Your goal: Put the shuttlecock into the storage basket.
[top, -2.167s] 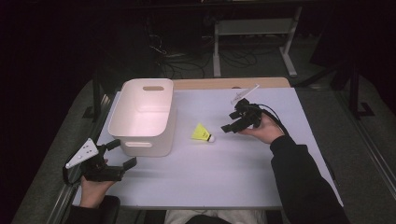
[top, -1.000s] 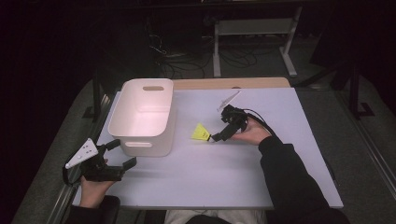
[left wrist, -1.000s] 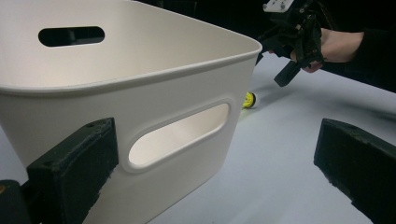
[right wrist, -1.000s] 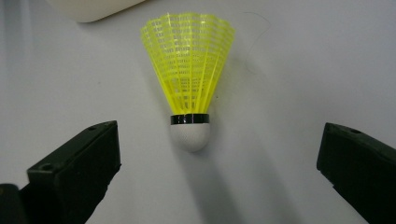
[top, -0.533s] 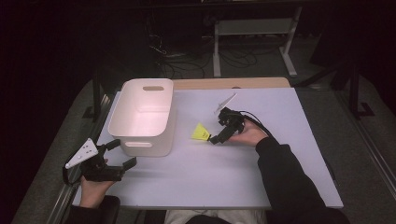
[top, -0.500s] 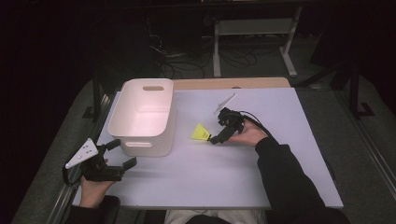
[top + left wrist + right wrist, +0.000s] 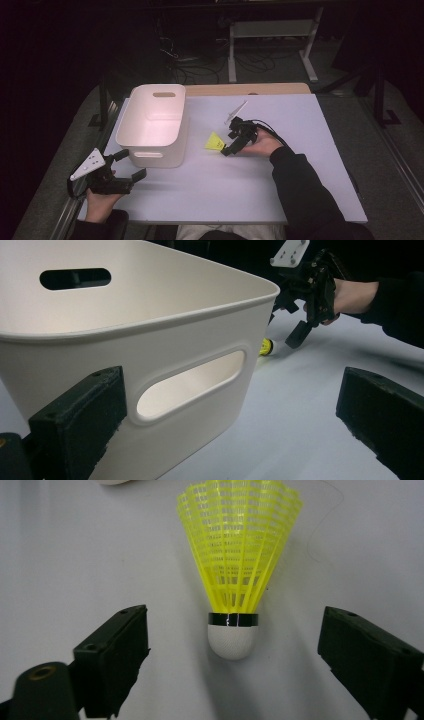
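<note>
1. A yellow shuttlecock [image 7: 235,575] is lying on its side on the white table [image 7: 280,190], just right of the white bin [image 7: 155,122] and apart from it.
2. Its long axis is running flat along the table; in the high view the white cork tip is pointing right, toward the right gripper [image 7: 226,148], and the flared skirt is pointing left, toward the bin.
3. Since the earlier pictures the right gripper is seen to have been brought up to the shuttlecock, and its jaws have just been closing a little.
4. In the right gripper view the jaws are standing apart, with the cork between them and not being touched by either pad.
5. A grasp on the cork end is judged to be under way but not yet made.
6. The left gripper [image 7: 132,167] is being held with jaws apart, near the bin's front wall, gripping nothing.
</note>
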Demonstrator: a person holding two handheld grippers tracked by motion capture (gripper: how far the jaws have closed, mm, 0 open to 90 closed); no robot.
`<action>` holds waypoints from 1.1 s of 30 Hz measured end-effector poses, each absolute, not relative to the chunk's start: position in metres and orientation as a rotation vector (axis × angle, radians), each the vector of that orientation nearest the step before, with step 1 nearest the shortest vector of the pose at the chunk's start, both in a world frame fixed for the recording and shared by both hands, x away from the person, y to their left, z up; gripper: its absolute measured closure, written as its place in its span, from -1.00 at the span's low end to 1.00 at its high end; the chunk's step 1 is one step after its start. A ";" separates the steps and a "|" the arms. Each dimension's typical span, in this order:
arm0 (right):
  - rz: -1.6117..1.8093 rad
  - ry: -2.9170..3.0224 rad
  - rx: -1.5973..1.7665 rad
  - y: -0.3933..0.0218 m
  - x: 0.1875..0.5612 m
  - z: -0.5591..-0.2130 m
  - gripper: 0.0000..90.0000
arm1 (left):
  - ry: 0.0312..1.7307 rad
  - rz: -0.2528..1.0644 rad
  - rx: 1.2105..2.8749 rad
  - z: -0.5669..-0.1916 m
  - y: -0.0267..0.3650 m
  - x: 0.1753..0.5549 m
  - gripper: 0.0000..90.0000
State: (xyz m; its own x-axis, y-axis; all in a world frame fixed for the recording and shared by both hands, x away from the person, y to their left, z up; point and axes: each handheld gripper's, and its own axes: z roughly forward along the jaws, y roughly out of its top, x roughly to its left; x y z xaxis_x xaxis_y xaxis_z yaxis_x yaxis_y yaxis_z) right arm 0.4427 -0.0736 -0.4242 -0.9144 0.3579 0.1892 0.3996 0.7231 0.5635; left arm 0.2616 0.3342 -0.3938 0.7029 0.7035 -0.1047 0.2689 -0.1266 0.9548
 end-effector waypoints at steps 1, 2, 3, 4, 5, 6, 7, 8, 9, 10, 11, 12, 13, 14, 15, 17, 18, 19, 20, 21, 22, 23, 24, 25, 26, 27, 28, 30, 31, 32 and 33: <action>-0.951 -2.857 -0.622 -0.073 0.443 -0.425 -0.68 | 0.786 0.448 1.704 -0.394 0.334 0.262 -1.00; -0.942 -2.858 -0.621 -0.072 0.443 -0.425 -0.65 | 0.786 0.448 1.704 -0.394 0.334 0.262 -1.00; -0.934 -2.858 -0.615 -0.072 0.443 -0.426 -0.58 | 0.786 0.448 1.704 -0.394 0.334 0.262 -1.00; -0.930 -2.859 -0.605 -0.071 0.443 -0.427 -0.50 | 0.786 0.448 1.704 -0.394 0.334 0.262 -1.00; -0.921 -2.852 -0.598 -0.071 0.443 -0.428 -0.42 | 0.786 0.448 1.704 -0.394 0.334 0.262 -1.00; -0.913 -2.853 -0.595 -0.071 0.444 -0.428 -0.39 | 0.786 0.448 1.704 -0.394 0.334 0.262 -1.00; -0.904 -2.857 -0.597 -0.070 0.444 -0.429 -0.35 | 0.786 0.448 1.705 -0.394 0.334 0.262 -1.00; -0.899 -2.859 -0.597 -0.070 0.444 -0.429 -0.29 | 0.786 0.448 1.706 -0.394 0.334 0.262 -1.00; -0.897 -2.860 -0.596 -0.070 0.444 -0.429 -0.24 | 0.785 0.448 1.706 -0.394 0.334 0.262 -1.00; -0.896 -2.862 -0.598 -0.070 0.444 -0.429 -0.19 | 0.785 0.448 1.705 -0.394 0.334 0.262 -1.00; -0.895 -2.864 -0.601 -0.070 0.444 -0.429 -0.13 | 0.785 0.448 1.706 -0.394 0.334 0.262 -1.00; -0.894 -2.862 -0.601 -0.070 0.445 -0.430 -0.09 | 0.786 0.448 1.705 -0.394 0.334 0.262 -1.00; -0.892 -2.865 -0.602 -0.071 0.445 -0.430 -0.03 | 0.786 0.448 1.704 -0.394 0.334 0.262 -1.00; -0.886 -2.868 -0.602 -0.071 0.445 -0.430 0.04 | 0.786 0.448 1.705 -0.394 0.334 0.262 -1.00; -0.883 -2.869 -0.604 -0.071 0.445 -0.431 0.09 | 0.786 0.448 1.705 -0.394 0.334 0.262 -1.00; -0.888 -2.866 -0.602 -0.071 0.446 -0.431 0.16 | 0.786 0.448 1.705 -0.394 0.334 0.262 -1.00; -0.887 -2.867 -0.602 -0.071 0.446 -0.432 0.19 | 0.786 0.448 1.705 -0.394 0.334 0.262 -1.00; -0.889 -2.867 -0.599 -0.071 0.446 -0.432 0.22 | 0.786 0.448 1.705 -0.394 0.334 0.262 -1.00; -0.888 -2.867 -0.596 -0.070 0.446 -0.432 0.25 | 0.786 0.448 1.705 -0.394 0.334 0.262 -1.00; -0.886 -2.871 -0.596 -0.070 0.446 -0.432 0.28 | 0.786 0.448 1.706 -0.394 0.334 0.262 -1.00; -0.884 -2.869 -0.596 -0.070 0.447 -0.432 0.32 | 0.786 0.448 1.706 -0.394 0.334 0.262 -1.00; -0.885 -2.864 -0.597 -0.070 0.447 -0.433 0.38 | 0.786 0.449 1.706 -0.394 0.334 0.262 -1.00; -0.884 -2.858 -0.599 -0.070 0.447 -0.433 0.38 | 0.786 0.449 1.706 -0.394 0.334 0.262 -1.00; -0.883 -2.857 -0.597 -0.070 0.447 -0.433 0.39 | 0.786 0.449 1.706 -0.394 0.334 0.262 -1.00; -0.880 -2.858 -0.597 -0.070 0.447 -0.433 0.39 | 0.786 0.448 1.706 -0.394 0.334 0.262 -1.00; -0.879 -2.862 -0.593 -0.070 0.447 -0.433 0.40 | 0.786 0.449 1.706 -0.394 0.334 0.262 -1.00; -0.874 -2.862 -0.594 -0.070 0.447 -0.432 0.40 | 0.786 0.448 1.707 -0.394 0.334 0.262 -1.00; -0.870 -2.863 -0.598 -0.070 0.446 -0.431 0.40 | 0.786 0.448 1.706 -0.394 0.334 0.262 -1.00; -0.874 -2.864 -0.593 -0.070 0.447 -0.431 0.40 | 0.786 0.449 1.706 -0.394 0.334 0.262 -1.00; -0.875 -2.863 -0.593 -0.070 0.446 -0.430 0.40 | 0.786 0.449 1.706 -0.394 0.334 0.262 -1.00; -0.873 -2.864 -0.589 -0.070 0.446 -0.429 0.40 | 0.786 0.449 1.706 -0.394 0.334 0.262 -1.00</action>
